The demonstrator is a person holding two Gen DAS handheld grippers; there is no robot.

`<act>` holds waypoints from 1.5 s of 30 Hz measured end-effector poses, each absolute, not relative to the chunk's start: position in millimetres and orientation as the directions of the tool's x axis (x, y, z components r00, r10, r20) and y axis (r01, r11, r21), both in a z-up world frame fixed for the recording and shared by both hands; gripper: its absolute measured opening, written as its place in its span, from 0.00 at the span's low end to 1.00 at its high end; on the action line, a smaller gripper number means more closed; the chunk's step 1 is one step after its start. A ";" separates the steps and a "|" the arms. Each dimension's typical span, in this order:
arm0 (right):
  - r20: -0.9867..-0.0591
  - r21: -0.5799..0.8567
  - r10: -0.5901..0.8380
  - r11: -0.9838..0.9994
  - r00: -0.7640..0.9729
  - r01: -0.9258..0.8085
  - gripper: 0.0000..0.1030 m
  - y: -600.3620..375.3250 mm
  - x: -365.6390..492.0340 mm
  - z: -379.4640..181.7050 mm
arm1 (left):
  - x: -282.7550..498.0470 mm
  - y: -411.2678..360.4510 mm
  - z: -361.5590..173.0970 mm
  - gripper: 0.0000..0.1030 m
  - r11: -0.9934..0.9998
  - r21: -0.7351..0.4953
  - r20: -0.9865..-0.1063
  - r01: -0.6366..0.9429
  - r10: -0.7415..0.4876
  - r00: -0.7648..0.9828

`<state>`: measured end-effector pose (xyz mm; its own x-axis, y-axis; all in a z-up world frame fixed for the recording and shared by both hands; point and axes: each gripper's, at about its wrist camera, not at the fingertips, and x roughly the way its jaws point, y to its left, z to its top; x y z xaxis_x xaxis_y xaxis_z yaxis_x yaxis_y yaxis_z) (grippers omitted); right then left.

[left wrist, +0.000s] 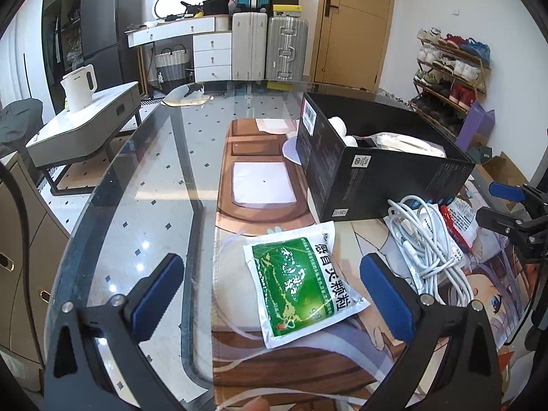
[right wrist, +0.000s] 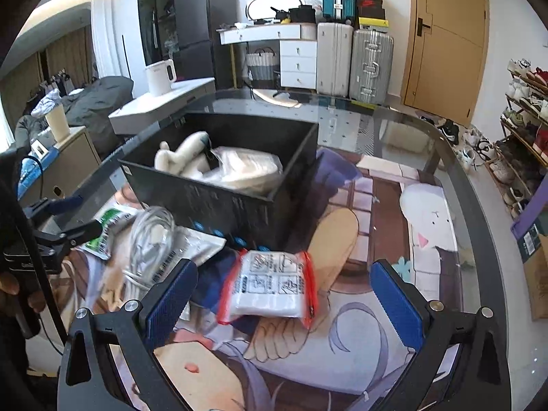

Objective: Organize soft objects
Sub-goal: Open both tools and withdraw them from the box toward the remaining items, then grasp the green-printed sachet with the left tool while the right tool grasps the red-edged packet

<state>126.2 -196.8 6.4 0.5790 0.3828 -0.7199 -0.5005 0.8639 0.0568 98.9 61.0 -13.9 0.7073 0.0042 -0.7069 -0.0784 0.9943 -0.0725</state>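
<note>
A printed mat [left wrist: 274, 178] covers the glass table [left wrist: 144, 185] before stacked suitcases [left wrist: 270, 48].

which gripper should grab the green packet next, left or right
Left. The left gripper is open with the green packet lying between its fingers. The right gripper is open over the red-edged bag, with the cable bundle between it and the packet.
</note>
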 end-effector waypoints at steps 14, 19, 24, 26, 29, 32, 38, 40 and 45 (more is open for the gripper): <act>-0.770 0.084 0.359 0.877 0.528 -0.474 0.99 -197.0 136.5 -12.5 | 109.3 57.6 -24.1 1.00 0.996 -0.034 -0.775 -0.080 0.024 0.632; -0.789 0.086 0.338 0.888 0.514 -0.451 0.99 -198.7 139.9 -18.5 | 114.4 59.5 -27.4 1.00 0.996 -0.050 -0.797 -0.079 0.008 0.603; -0.792 0.092 0.343 0.885 0.505 -0.457 0.99 -196.9 142.3 -21.4 | 115.4 63.4 -31.0 1.00 0.992 -0.094 -0.808 -0.080 -0.030 0.588; -0.796 0.090 0.338 0.886 0.502 -0.454 0.99 -195.9 143.2 -23.8 | 114.9 63.7 -30.9 1.00 0.993 -0.095 -0.807 -0.075 -0.032 0.590; -0.799 0.091 0.337 0.886 0.498 -0.454 0.99 -194.8 142.7 -24.7 | 113.7 63.1 -32.9 0.99 0.994 -0.084 -0.805 -0.062 -0.031 0.592; -0.801 0.090 0.336 0.886 0.495 -0.455 0.99 -193.2 143.7 -26.5 | 112.5 62.0 -32.6 0.98 0.995 -0.082 -0.802 -0.054 -0.034 0.596; -0.803 0.094 0.340 0.883 0.489 -0.460 0.99 -190.9 143.1 -29.3 | 109.4 59.9 -29.7 0.91 0.996 -0.078 -0.789 -0.052 -0.030 0.614; -0.805 0.089 0.339 0.881 0.488 -0.465 0.99 -189.2 142.8 -30.7 | 108.0 60.6 -28.9 0.88 0.996 -0.076 -0.785 -0.056 -0.026 0.620; -0.807 0.074 0.333 0.876 0.488 -0.476 0.99 -185.7 141.9 -32.8 | 105.6 65.2 -27.1 0.77 0.995 -0.073 -0.776 -0.062 -0.018 0.631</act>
